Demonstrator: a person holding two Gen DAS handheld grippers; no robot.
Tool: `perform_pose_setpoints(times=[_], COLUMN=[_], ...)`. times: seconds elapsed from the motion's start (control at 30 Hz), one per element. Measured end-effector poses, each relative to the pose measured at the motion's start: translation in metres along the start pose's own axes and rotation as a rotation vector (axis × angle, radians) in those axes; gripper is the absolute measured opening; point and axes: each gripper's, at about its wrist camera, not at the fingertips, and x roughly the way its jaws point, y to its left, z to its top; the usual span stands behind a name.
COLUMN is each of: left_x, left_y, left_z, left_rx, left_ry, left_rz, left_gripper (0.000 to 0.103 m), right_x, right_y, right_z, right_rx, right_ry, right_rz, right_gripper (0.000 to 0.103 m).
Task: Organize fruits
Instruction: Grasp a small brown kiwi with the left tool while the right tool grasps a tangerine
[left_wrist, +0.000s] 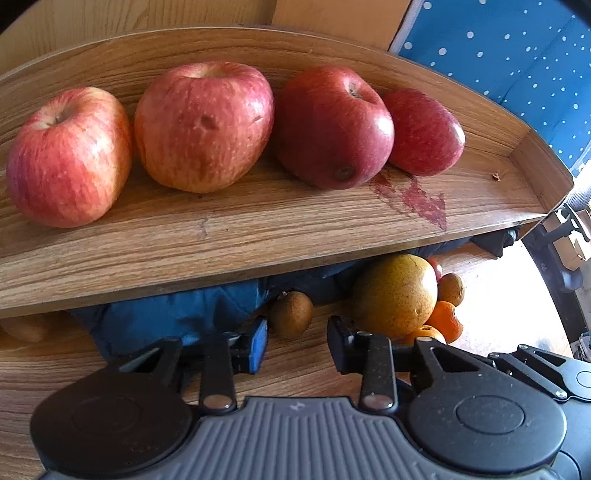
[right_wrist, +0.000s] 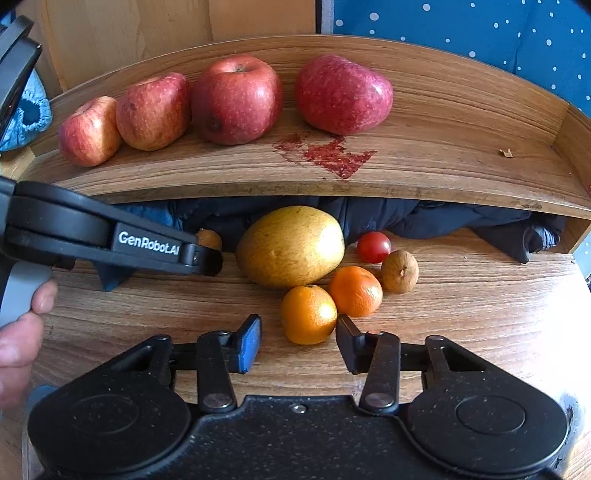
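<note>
Several red apples (left_wrist: 203, 125) (right_wrist: 236, 99) stand in a row on a raised wooden shelf (left_wrist: 258, 221) (right_wrist: 443, 122). Below it on the table lie a large yellow pear (right_wrist: 291, 245) (left_wrist: 395, 295), two mandarins (right_wrist: 308, 314) (right_wrist: 355, 291), a cherry tomato (right_wrist: 373, 246), a brown walnut-like fruit (right_wrist: 399, 271) and a small brown fruit (left_wrist: 291, 314) (right_wrist: 209, 239). My left gripper (left_wrist: 297, 345) is open and empty, just short of the small brown fruit. My right gripper (right_wrist: 298, 343) is open, its tips beside the near mandarin.
A dark blue quilted cloth (left_wrist: 177, 317) (right_wrist: 461, 218) is stuffed under the shelf. A red stain (right_wrist: 332, 155) marks the shelf. The left gripper's arm (right_wrist: 110, 236) crosses the right wrist view at left. A blue dotted fabric (left_wrist: 517, 55) hangs behind.
</note>
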Motion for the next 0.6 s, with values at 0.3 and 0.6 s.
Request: perform_pose_setpoints(times=[0.3, 0.6], left_x=[0.002, -0.013], left_y=[0.005, 0.012], left_z=[0.001, -0.014], left_rx=[-0.027, -0.012], left_ry=[0.015, 0.025], left_rz=[-0.009, -0.010], left_gripper=[0.026, 0.026], right_x=[0.000, -0.012], right_y=[-0.004, -0.005], right_z=[-0.005, -0.019], right_rx=[0.005, -0.001], right_ry=[-0.002, -0.008], right_rz=[-0.008, 0.014], right_gripper=[0.034, 0.034])
